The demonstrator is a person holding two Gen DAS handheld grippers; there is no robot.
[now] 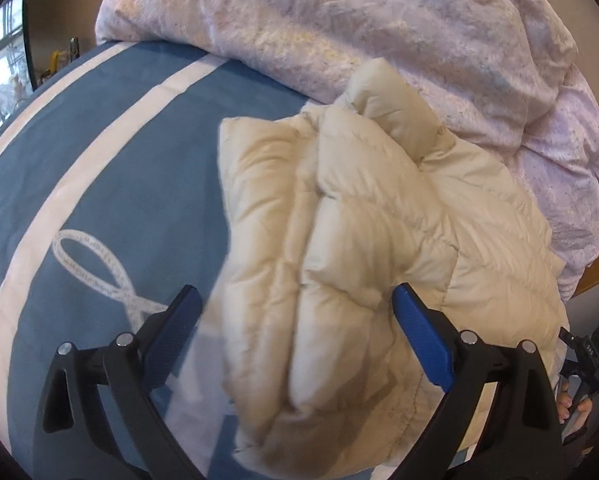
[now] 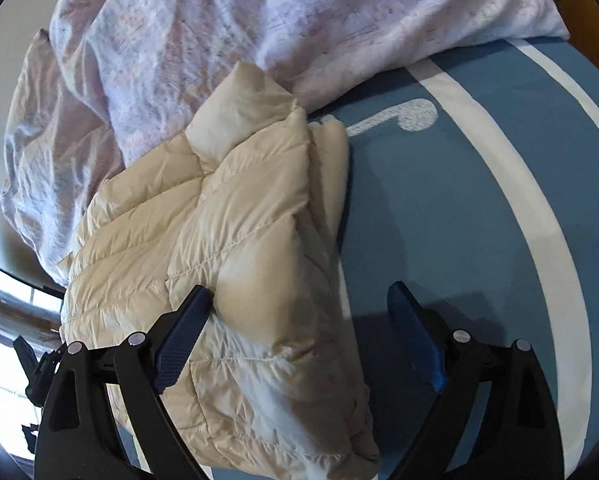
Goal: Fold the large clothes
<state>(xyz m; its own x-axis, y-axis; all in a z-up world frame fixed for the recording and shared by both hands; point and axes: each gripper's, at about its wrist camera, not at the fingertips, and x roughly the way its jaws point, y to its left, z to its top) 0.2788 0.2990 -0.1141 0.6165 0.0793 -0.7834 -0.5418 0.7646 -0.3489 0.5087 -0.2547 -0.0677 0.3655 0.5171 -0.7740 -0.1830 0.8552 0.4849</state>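
Blue bedspread [image 1: 99,184] with white stripes lies under your cream puffer jacket [image 1: 379,240], folded beside a crumpled pink duvet [image 1: 339,32]. Your left gripper [image 1: 297,320] hangs over the jacket, jaws wide, holding nothing. Your right gripper [image 2: 299,316] is likewise spread, above the jacket's edge.

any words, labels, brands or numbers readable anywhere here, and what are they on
None can be read.
The white ribbon loop on the blue bedspread is a motif, not lettering.
The cream puffer jacket shows no visible label or brand.
The pale patterned duvet carries fine marks too blurred to read.
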